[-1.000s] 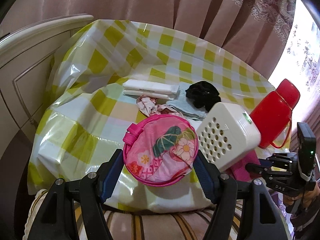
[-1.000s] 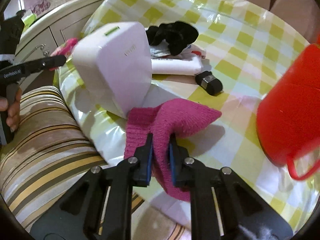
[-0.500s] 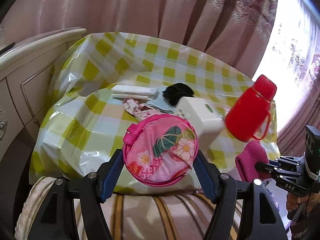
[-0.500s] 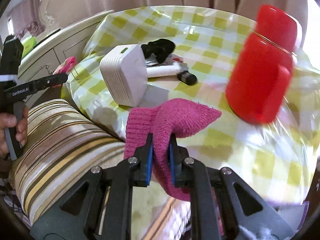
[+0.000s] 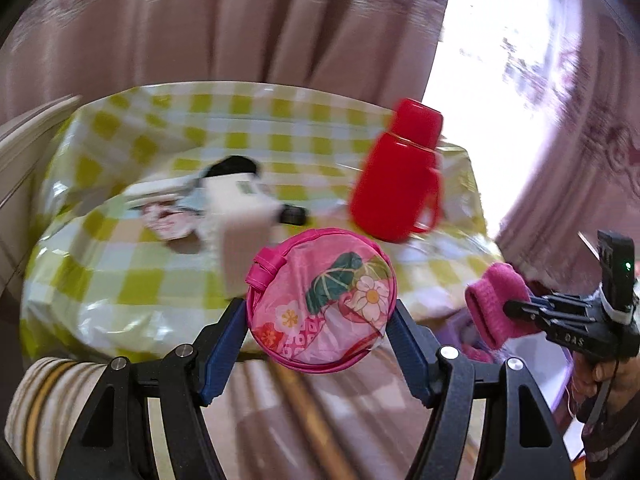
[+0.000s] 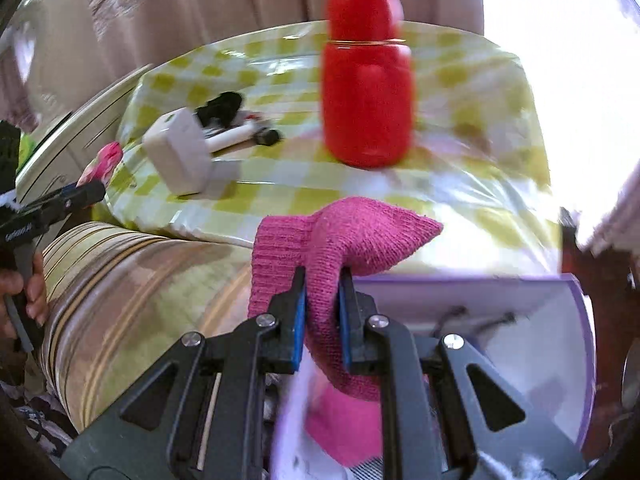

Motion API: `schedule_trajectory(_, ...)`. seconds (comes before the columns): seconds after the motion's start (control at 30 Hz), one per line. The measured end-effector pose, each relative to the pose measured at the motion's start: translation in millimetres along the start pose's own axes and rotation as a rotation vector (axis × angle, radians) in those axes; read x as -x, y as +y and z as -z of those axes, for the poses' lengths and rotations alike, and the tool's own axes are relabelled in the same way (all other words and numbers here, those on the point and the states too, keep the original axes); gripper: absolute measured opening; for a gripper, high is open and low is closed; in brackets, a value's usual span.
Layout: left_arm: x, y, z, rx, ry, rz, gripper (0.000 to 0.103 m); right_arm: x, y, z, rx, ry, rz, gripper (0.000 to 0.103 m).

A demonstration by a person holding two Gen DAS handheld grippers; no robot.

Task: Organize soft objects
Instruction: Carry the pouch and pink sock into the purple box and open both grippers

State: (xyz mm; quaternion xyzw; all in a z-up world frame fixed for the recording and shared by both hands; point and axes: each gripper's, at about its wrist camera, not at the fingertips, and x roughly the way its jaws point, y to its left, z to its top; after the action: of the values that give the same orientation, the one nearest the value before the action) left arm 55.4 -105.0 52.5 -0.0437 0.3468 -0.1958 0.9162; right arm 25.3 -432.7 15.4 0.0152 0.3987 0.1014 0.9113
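A round table under a glossy yellow-and-white checked cloth stands before pink curtains and a bright window; on it a red flask, a white perforated box and a black scrunchie; a striped cushion lies in front. The left gripper pinches a round pink floral pouch between widely spread pads, off the table; the right gripper clamps a folded pink knitted sock tightly, above a lilac-rimmed bin holding pink fabric.
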Motion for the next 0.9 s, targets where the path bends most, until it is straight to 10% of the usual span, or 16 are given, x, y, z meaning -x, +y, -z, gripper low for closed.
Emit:
schedule_trajectory(0.6,-46,-181,9,-0.354,0.092,0.223,0.072,40,-92,36,-0.231,-0.032,0.127,0.021)
schedule_trajectory(0.73,-70,-201,9,-0.374,0.148,0.256,0.078,39,-96,37,-0.247,-0.034,0.135,0.052)
schedule_trajectory(0.9,-87,-195,9,-0.318,0.206,0.230,0.078,39,-98,40,-0.252,-0.039,0.124,0.058)
